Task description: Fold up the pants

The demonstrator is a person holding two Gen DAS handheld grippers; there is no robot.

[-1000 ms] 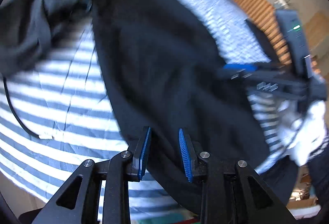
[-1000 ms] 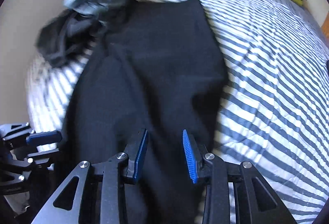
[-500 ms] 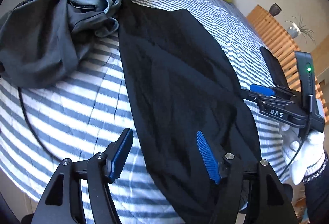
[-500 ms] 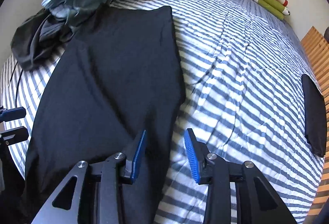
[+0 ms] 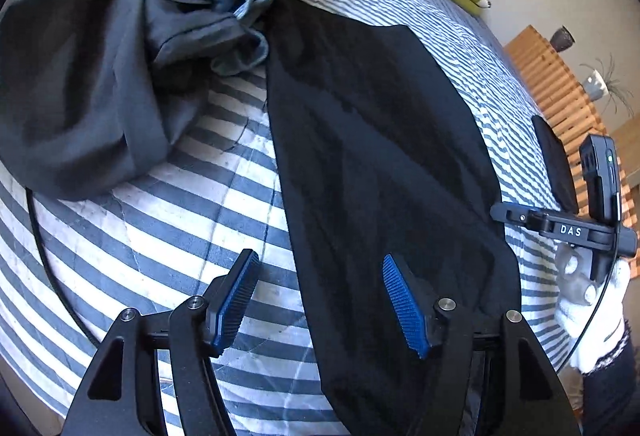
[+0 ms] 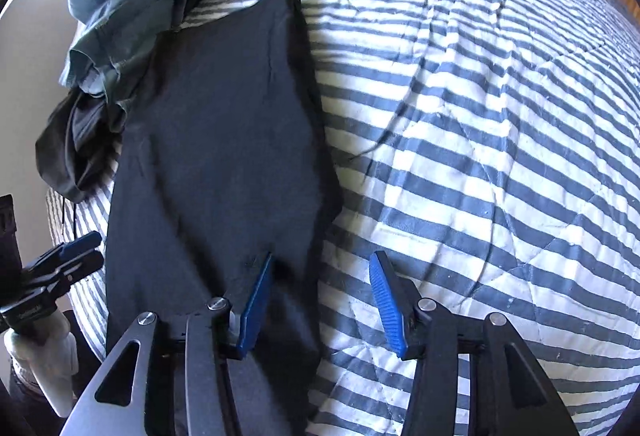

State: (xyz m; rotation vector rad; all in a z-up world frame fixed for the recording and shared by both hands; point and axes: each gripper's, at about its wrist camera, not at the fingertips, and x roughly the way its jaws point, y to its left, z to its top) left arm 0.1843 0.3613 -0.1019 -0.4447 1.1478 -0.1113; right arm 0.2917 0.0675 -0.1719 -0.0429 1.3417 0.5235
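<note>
Left gripper (image 5: 318,306) hangs released over the near left edge of the black pants (image 5: 376,139), right gripper (image 6: 320,302) over the near right edge, jaws opening, nothing pinched; likely straddling both edges for a fresh grasp. Pants lie flat on the striped bedspread (image 6: 500,155), long axis running away toward the clothes pile (image 5: 132,35) touching their far end.

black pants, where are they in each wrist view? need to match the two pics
Left wrist: black pants run from top centre down to the bottom edge, right of centre.
Right wrist: black pants lie left of centre, from upper middle down to the bottom edge.
Shared landmark: the crumpled pile of grey-blue clothes at the pants' far end, upper left in both views.
</note>
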